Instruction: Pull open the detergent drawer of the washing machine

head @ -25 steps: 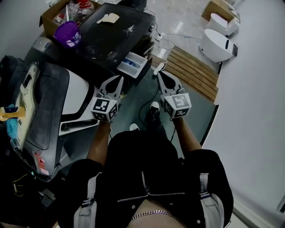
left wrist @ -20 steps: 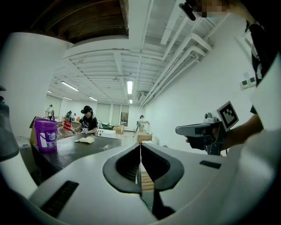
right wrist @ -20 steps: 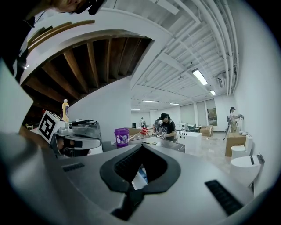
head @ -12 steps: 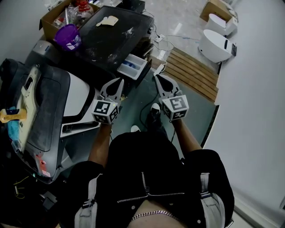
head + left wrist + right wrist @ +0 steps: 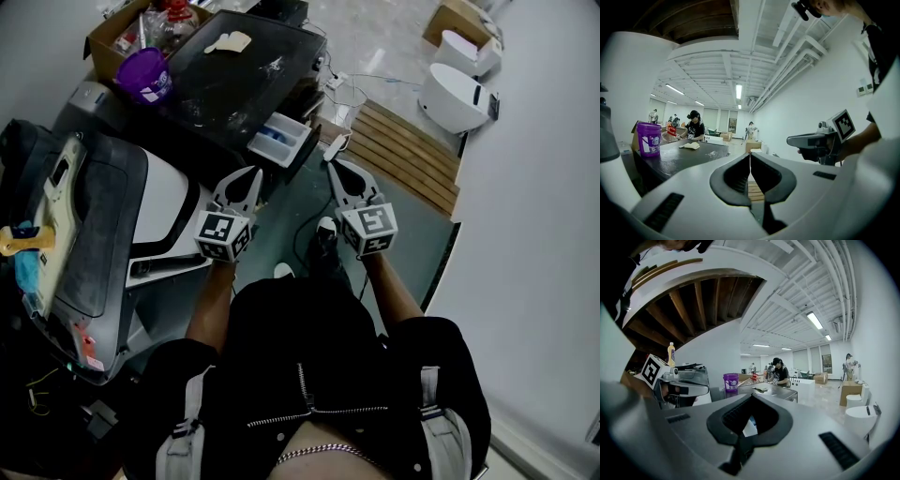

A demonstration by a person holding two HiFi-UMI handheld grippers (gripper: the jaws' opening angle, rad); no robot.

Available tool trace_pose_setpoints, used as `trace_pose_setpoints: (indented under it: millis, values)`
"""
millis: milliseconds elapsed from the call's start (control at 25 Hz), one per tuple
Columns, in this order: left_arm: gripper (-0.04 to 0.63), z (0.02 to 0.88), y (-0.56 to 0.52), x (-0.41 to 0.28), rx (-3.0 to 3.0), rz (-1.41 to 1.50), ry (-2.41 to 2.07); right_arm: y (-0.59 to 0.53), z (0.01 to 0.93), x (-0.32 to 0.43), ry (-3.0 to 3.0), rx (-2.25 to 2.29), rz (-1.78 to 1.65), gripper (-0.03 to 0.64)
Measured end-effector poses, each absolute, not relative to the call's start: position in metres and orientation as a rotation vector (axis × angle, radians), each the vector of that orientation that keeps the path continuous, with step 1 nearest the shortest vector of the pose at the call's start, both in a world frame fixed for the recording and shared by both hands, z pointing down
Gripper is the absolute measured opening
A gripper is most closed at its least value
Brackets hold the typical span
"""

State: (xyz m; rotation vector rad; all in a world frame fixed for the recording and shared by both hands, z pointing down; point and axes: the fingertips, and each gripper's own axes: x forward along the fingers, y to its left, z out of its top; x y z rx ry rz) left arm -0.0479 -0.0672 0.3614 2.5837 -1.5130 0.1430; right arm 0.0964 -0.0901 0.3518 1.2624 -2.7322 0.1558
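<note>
The washing machine [image 5: 234, 75] has a dark top and stands at the upper middle of the head view. Its white detergent drawer [image 5: 279, 138], with a blue insert, sticks out of the front. My left gripper [image 5: 251, 175] hangs shut just below the drawer, holding nothing. To the drawer's right my right gripper [image 5: 332, 166] is shut and empty too. Both are clear of the drawer. In the left gripper view the left gripper [image 5: 750, 153] shows its jaws meeting at the tip, with the right gripper [image 5: 793, 139] off to the side. The right gripper [image 5: 752, 396] likewise has its jaws together.
A purple bucket [image 5: 142, 73] and a cardboard box [image 5: 111, 36] stand at the machine's back left. A white and grey appliance [image 5: 103, 216] fills the left side. Wooden slats [image 5: 412, 150] and a white round unit [image 5: 457, 94] lie to the right. Cables run across the floor near my shoes [image 5: 323, 230].
My right gripper has drifted slightly to the left. The left gripper and the drawer have stayed where they were.
</note>
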Motion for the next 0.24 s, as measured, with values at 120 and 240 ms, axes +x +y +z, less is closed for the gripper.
trace_pose_setpoints:
  millis: [120,240]
  values:
    - [0.021,0.3632,-0.0675,-0.0464,2.581,0.146,-1.507,-0.0895,0.3537,0.0969,-2.730,1.261,0.162,0.005]
    - [0.021,0.3640,-0.0683,-0.0447,2.576,0.142,-1.506,-0.0884,0.3552,0.0965,-2.729,1.243,0.151,0.006]
